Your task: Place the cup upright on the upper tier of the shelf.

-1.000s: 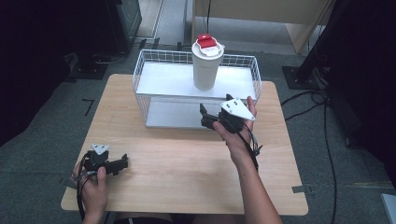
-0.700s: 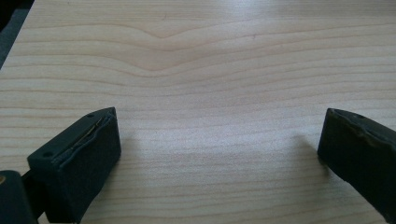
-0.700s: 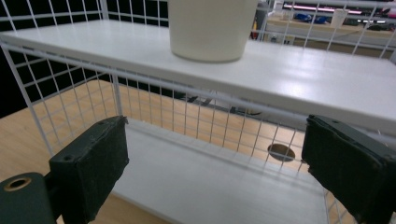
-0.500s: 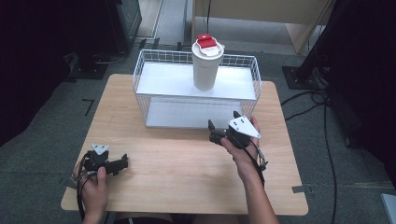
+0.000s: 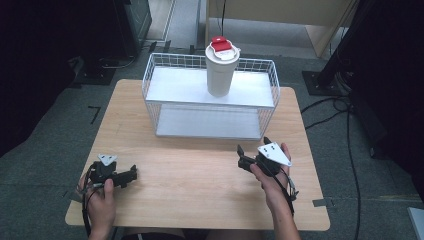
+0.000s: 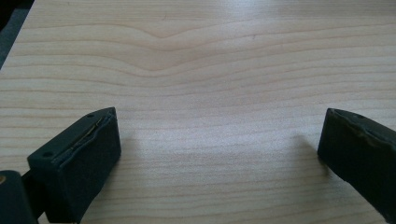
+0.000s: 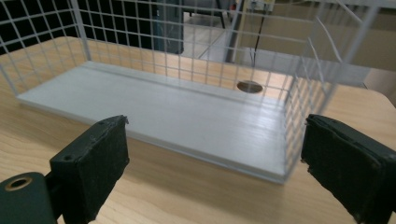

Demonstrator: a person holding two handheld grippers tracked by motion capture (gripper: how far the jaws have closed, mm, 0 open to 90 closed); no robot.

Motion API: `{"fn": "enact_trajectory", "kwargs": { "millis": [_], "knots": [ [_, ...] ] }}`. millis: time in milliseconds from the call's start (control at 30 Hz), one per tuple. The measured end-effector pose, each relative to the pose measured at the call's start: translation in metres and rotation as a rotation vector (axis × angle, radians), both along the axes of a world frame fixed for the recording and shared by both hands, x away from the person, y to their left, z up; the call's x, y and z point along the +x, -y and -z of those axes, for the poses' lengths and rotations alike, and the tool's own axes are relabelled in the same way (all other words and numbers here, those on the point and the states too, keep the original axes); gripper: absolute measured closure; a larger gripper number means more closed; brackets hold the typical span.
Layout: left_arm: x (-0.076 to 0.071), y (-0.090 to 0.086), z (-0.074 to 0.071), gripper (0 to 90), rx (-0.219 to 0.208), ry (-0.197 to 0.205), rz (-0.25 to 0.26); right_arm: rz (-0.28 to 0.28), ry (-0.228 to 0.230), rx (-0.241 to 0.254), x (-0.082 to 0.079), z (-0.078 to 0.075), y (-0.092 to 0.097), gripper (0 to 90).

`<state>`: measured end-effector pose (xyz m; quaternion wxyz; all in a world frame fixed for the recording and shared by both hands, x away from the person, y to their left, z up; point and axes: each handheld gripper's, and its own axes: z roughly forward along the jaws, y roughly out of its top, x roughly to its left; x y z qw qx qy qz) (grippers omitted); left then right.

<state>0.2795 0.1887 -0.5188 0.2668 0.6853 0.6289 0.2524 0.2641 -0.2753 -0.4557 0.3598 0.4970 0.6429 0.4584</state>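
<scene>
While back from the rack (image 5: 210,102) toward the table's (image 5: 200,175) near-right edge, right gripper (image 5: 248,156) spread empty; left gripper (image 5: 131,173) unmoved, likewise agape.

In the high view, the person's arms are cut off by the bottom edge. The cup (image 5: 220,70) hides part of the wire rack (image 5: 150,85) behind it. In the right gripper view, the rack's left end and top run out of the picture. The room behind the table (image 5: 200,175) is too dark to make out.
</scene>
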Motion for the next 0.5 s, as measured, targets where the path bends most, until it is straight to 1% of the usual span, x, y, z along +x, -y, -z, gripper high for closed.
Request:
{"fn": "enact_trajectory", "kwargs": {
  "millis": [100,167,333,500],
  "knots": [
    [0.0,0.0,0.0,0.0,0.0,0.0,0.0,0.025,-0.011,-0.008,-0.006,0.007,0.01,7.5],
    [0.0,0.0,0.0,0.0,0.0,0.0,0.0,0.047,-0.016,-0.042,-0.009,0.014,0.017,7.5],
    [0.0,0.0,0.0,0.0,0.0,0.0,-0.001,0.087,-0.053,-0.039,-0.017,0.032,0.036,7.6],
    [0.0,0.0,0.0,0.0,0.0,0.001,0.0,0.12,-0.086,-0.04,-0.025,0.044,0.053,7.6]
  ]
}}
